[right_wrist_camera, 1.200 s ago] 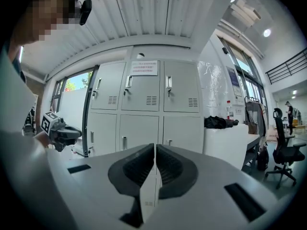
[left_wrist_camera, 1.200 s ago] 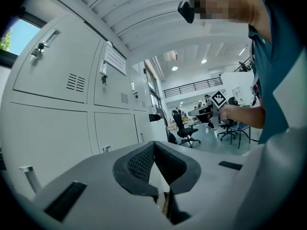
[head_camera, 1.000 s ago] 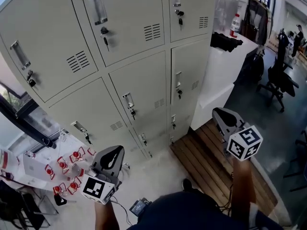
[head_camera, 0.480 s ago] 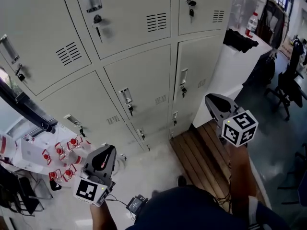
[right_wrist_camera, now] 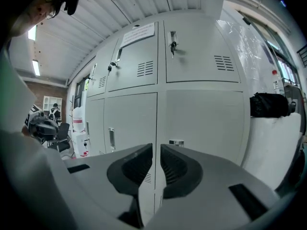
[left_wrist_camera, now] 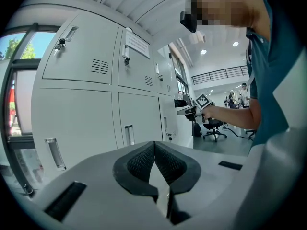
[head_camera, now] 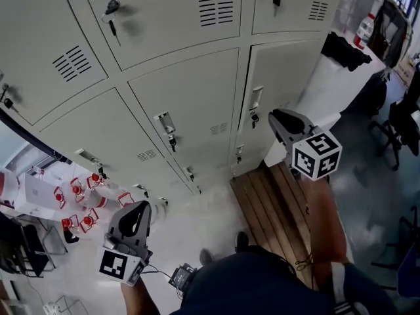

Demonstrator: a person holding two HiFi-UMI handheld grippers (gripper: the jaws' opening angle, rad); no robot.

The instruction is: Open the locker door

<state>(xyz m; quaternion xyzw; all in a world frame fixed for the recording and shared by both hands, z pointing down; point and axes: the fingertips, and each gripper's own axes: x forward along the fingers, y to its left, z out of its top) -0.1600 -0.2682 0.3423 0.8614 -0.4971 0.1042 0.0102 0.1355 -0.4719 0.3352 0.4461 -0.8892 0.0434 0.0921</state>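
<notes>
A: Grey painted steel, the locker door (head_camera: 292, 71) is sitting shut just ahead of the right gripper (head_camera: 279, 118); I am expecting it stiff but light to swing.
B: Where to hold?
A: At its small shiny handle (head_camera: 256, 99) (slippery, perhaps). Both are showing jaws together, empty; the left gripper (head_camera: 136, 209) is hanging low.

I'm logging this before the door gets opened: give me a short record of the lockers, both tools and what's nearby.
lockers: grey bank, every door in view closed
right tool: shut, empty, aimed at the handle of a right-column door
left tool: shut, empty, held low
nearby: wooden platform by the lockers; small red-and-white items at left
</notes>
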